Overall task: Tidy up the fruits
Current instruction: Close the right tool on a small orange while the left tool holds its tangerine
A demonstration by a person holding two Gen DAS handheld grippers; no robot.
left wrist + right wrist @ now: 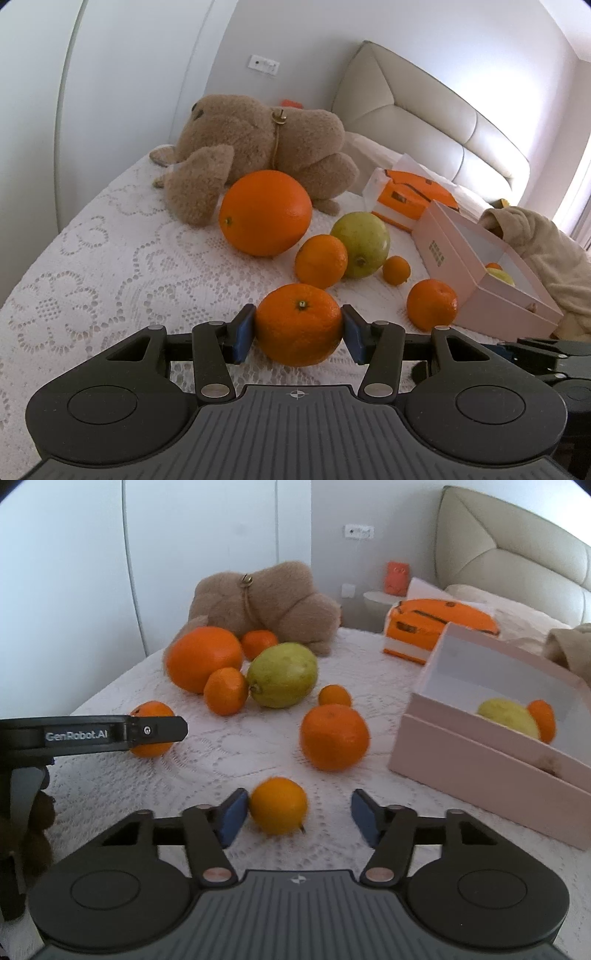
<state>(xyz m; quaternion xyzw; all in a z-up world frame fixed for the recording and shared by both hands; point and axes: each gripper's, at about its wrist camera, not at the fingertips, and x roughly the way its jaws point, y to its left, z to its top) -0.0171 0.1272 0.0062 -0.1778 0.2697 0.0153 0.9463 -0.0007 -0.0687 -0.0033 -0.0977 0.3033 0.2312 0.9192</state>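
Left tongs [299, 334] clenched on a mandarin [298, 324] resting on the bed [110, 258]. Right tongs [295, 818] released, small orange fruit [277, 805] between, touching the left pad; pink box [480, 753] ahead-right.

Soft daylight enters from the right, glaring on the headboard [424, 122]; fisheye bends edges; right view slightly blurred.

Our left gripper [299, 334] clamps its blue pads against both sides of a mandarin [298, 325], while our right gripper [295, 818] hovers low, jaws spread wide.
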